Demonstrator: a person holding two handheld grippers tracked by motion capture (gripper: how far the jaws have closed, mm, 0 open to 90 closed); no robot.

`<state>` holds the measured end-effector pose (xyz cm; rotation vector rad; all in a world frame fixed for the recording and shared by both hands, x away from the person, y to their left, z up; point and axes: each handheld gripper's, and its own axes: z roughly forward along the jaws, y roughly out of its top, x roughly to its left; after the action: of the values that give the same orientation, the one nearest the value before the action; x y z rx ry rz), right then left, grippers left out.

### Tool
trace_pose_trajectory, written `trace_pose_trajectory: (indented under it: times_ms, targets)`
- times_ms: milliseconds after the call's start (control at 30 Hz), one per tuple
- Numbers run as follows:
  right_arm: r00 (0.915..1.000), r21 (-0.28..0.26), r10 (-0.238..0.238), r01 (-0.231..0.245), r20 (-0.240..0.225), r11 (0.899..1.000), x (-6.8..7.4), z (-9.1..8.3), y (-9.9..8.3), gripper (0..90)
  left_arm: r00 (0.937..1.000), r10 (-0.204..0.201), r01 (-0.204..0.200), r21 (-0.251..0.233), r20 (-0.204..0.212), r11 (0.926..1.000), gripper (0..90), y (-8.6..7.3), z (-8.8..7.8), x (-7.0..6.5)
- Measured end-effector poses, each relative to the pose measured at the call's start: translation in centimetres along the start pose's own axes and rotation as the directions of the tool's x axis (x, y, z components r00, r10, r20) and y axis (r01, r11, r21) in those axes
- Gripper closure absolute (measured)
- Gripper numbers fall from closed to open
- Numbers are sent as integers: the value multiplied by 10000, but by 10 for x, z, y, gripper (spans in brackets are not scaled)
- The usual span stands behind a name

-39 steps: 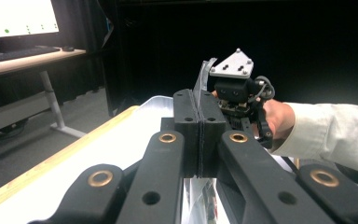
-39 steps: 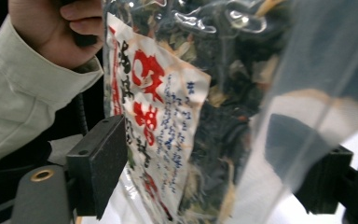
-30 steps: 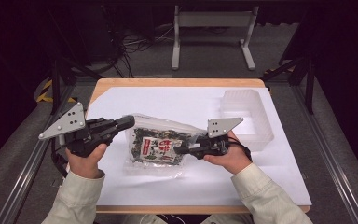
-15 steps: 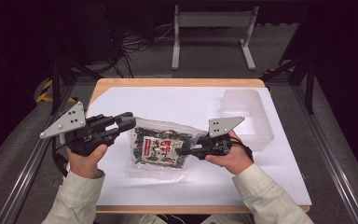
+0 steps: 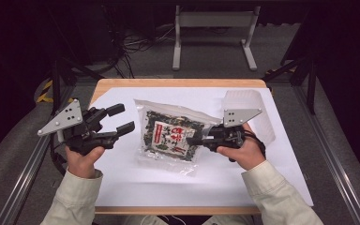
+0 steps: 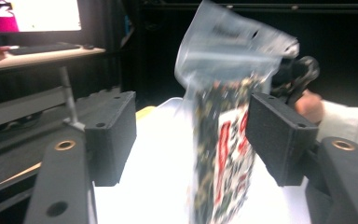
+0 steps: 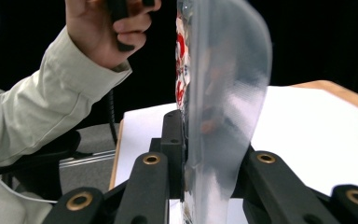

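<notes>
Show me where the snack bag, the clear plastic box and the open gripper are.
snack bag (image 5: pixel 171 136): high view, on its printed label.
clear plastic box (image 5: pixel 258 105): high view, on its far wall.
left gripper (image 5: pixel 120 119): high view, between its parted jaws.

Right gripper (image 7: pixel 186 154) jaws clamp clear bag (image 7: pixel 223 93) edge, bag upright. White sheet (image 7: pixel 307 135) beneath. Left hand (image 7: pixel 107 28), pale sleeve (image 7: pixel 42 102) upper left.

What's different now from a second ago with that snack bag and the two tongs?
The left tongs have opened and drawn back left, off the bag. The bag's far end has lifted toward the far side. The right tongs stay clamped on its right edge; the clear container hasn't moved.
</notes>
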<state>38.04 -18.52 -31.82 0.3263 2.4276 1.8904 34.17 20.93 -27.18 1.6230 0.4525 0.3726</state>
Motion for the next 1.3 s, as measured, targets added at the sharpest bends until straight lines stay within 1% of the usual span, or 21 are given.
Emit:
trace_pose_trajectory:
  times_ms: [100,133,200,267,367,400,500,567,733,867,933,1000,1033,1067,1100,1167,1200,1233,1267,1300]
  targets:
    - [9995,4,148,-148,296,9999,-3,-10,5,761,9997,-150,151,56,-205,9999,304,-3,0,5]
    - [9988,-22,224,-223,428,9997,-4,-13,7,761,9995,-225,225,11,-219,9997,295,-4,0,6]
    - [9960,-82,499,-495,744,9987,-7,-20,10,760,9990,-435,434,-61,-104,9990,273,-7,0,11]
    - [9931,-132,584,-574,1014,9983,-9,-25,12,761,9987,-477,477,21,-199,9989,259,-10,1,14]
    - [9859,-185,692,-672,1525,9976,-12,-35,14,762,9984,-416,429,312,-384,9986,253,-14,3,18]
    - [9845,-191,691,-669,1612,9976,-13,-38,15,762,9983,-392,411,438,-433,9982,251,-15,3,18]
    - [9795,-191,798,-776,1850,9968,-16,-47,17,762,9987,-354,376,613,-376,9974,244,-18,6,20]
    - [9749,-221,855,-827,2057,9963,-19,-53,19,762,9987,-430,449,688,-288,9966,239,-19,8,22]
    - [9648,-376,1012,-948,2426,9948,-29,-69,24,762,9985,-470,492,765,-297,9959,227,-22,10,24]
    - [9504,-465,1058,-964,2924,9943,-40,-87,30,762,9981,-504,529,754,-348,9958,216,-24,9,26]
    - [9454,-610,1149,-1010,3049,9930,-45,-93,31,762,9979,-531,557,713,-368,9959,213,-25,9,27]
    - [9359,-683,1145,-972,3332,9929,-50,-100,31,762,9977,-564,591,737,-374,9955,209,-27,10,28]
    - [9359,-683,1145,-972,3332,9929,-50,-100,31,762,9977,-564,591,737,-374,9955,207,-27,10,28]
    - [9330,-687,1176,-1000,3401,9926,-52,-102,31,762,9977,-585,613,832,-353,9946,207,-28,10,29]
    - [9213,-659,1216,-1045,3693,9923,-58,-109,32,762,9977,-572,604,940,-360,9937,201,-29,11,30]
    - [9130,-628,1259,-1101,3881,9919,-63,-115,32,762,9974,-598,635,1024,-396,9927,200,-31,12,30]
    - [9130,-628,1259,-1101,3881,9919,-63,-115,32,762,9974,-598,635,1024,-396,9927,200,-31,12,30]
    - [9077,-599,1277,-1132,3997,9918,-65,-118,33,762,9974,-595,633,1024,-394,9927,200,-31,13,31]
    - [8996,-594,1331,-1191,4161,9911,-69,-123,33,762,9975,-581,619,1041,-390,9926,198,-31,13,31]
    - [8952,-617,1371,-1225,4240,9905,-72,-125,33,762,9977,-562,600,1061,-381,9925,197,-31,13,31]
